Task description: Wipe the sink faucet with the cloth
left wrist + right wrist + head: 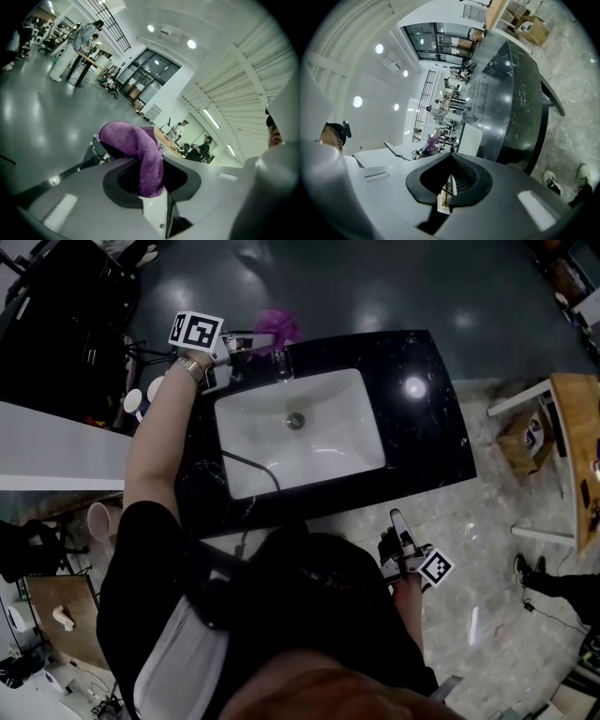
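Our left gripper (265, 338) holds a crumpled purple microfibre cloth (279, 324) clamped in its jaws, just beyond the chrome sink faucet (281, 363) at the back rim of the white rectangular basin (328, 423). Our right gripper (397, 519), jaws together and empty, hangs off the near edge of the black stone countertop (431, 427), well apart from the basin.

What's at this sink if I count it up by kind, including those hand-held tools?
Tools: 2, left tool and right tool
Purple cloth: 1
Faucet: 1
Sink basin: 1
Black countertop: 1
Total: 6
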